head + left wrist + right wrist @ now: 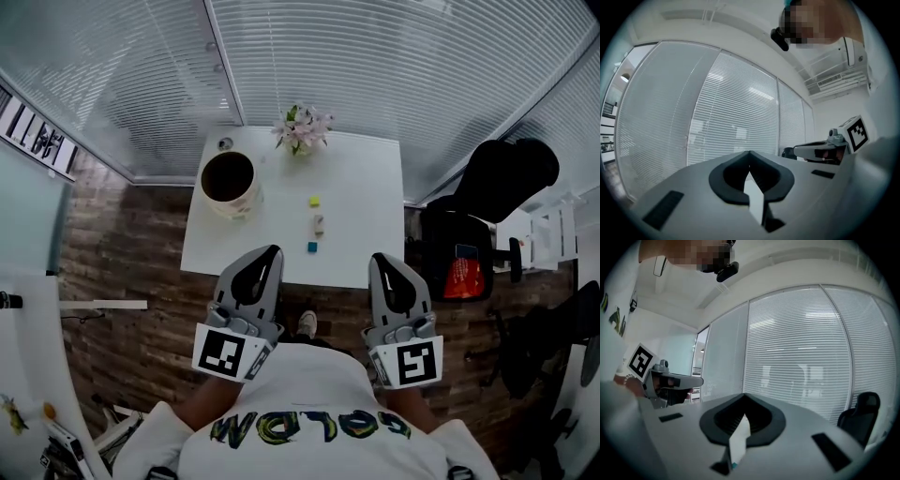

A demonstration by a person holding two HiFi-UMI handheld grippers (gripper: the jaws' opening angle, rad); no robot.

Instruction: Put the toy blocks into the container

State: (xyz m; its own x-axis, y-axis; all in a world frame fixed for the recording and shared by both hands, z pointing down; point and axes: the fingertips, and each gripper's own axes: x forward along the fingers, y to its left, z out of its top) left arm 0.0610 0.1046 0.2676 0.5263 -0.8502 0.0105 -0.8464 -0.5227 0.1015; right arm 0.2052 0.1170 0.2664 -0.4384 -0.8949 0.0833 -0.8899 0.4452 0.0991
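Observation:
Three small toy blocks lie on the white table point(356, 178): a yellow block point(315, 201), a beige block point(319, 224) and a blue block point(312, 247) nearest the front edge. The round container point(228, 180), cream outside and dark inside, stands at the table's left. My left gripper point(272, 253) and right gripper point(380, 259) are held side by side close to my body, just short of the table's near edge. Both are shut with nothing between the jaws. The left gripper view shows its closed jaws point(750, 153) against window blinds; the right gripper view shows the same point(743, 395).
A vase of pink flowers point(302, 128) and a small round object point(225, 143) stand at the table's far edge. A black office chair point(502, 178) and a dark stand with a red item point(465, 277) sit to the right. Window blinds enclose the far side.

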